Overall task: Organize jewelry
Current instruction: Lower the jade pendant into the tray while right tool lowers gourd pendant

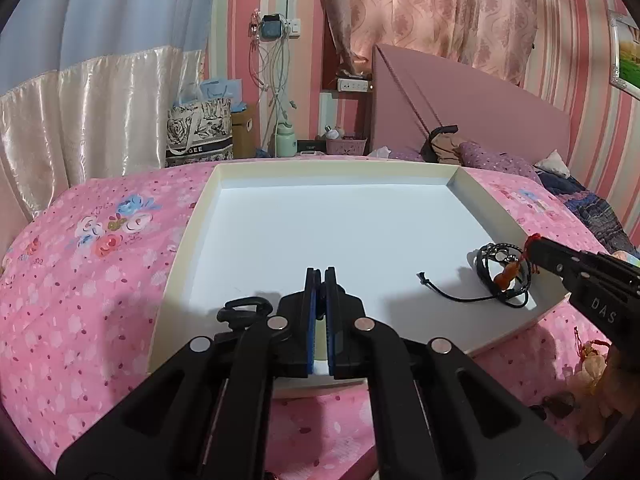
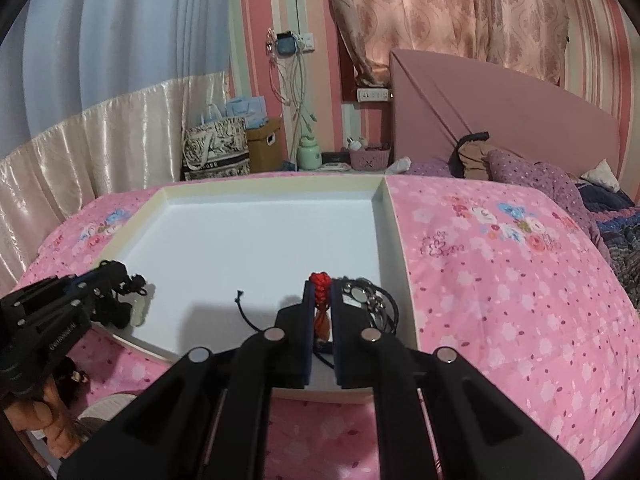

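A shallow white tray point(image 1: 188, 240) lies on the pink floral bedspread; it also shows in the right wrist view point(image 2: 394, 240). My left gripper point(image 1: 320, 276) is shut on a black cord with a pale jade pendant point(image 2: 138, 312), held over the tray's near left part. A black cord loop point(image 1: 244, 306) shows beside its fingers. My right gripper point(image 2: 322, 286) is shut on a red knotted cord with an orange gourd charm point(image 2: 322, 322), over the tray's near right corner; this charm also shows in the left wrist view point(image 1: 506, 274). A black cord bracelet with metal charms point(image 1: 500, 276) lies there in the tray.
More trinkets lie on the bedspread point(image 1: 80, 300) to the right of the tray, near its front corner point(image 1: 588, 364). A pink headboard point(image 1: 460, 100), pillows and a bag point(image 1: 200, 132) stand behind the bed. Curtains hang along the back.
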Demonstrator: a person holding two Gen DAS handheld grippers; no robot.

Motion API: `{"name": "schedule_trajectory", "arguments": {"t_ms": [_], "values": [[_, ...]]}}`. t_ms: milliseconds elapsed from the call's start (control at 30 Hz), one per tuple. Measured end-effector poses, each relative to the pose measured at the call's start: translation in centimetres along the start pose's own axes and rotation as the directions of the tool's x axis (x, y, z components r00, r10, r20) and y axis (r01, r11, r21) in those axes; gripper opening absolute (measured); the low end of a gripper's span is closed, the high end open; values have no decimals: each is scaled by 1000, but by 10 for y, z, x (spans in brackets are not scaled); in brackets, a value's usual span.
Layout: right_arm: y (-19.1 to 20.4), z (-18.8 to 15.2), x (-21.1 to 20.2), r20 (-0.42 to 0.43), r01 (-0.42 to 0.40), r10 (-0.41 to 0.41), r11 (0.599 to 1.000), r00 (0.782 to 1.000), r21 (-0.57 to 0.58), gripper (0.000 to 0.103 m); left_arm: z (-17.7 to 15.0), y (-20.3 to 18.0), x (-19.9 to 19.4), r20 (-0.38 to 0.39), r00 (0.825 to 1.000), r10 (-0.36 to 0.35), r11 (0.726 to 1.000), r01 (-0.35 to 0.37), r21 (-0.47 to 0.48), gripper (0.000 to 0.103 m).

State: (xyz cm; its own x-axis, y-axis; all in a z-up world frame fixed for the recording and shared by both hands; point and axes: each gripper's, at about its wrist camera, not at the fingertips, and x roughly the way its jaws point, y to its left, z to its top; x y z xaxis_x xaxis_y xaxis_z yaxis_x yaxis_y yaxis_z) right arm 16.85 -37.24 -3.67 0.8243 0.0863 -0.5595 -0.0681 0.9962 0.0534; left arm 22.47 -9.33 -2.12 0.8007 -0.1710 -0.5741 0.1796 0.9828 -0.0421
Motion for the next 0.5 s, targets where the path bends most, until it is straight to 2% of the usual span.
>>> {"name": "schedule_trajectory", "arguments": {"t_ms": [300, 500], "values": [[4, -5, 9, -44, 1, -2, 1000, 999, -20, 7, -4, 0, 3, -16, 1000, 4, 1000, -4, 0, 2], [4, -6, 9, -43, 3, -4, 1000, 999, -20, 7, -5, 3, 4, -30, 1000, 3, 1000, -3, -12, 3]]}}
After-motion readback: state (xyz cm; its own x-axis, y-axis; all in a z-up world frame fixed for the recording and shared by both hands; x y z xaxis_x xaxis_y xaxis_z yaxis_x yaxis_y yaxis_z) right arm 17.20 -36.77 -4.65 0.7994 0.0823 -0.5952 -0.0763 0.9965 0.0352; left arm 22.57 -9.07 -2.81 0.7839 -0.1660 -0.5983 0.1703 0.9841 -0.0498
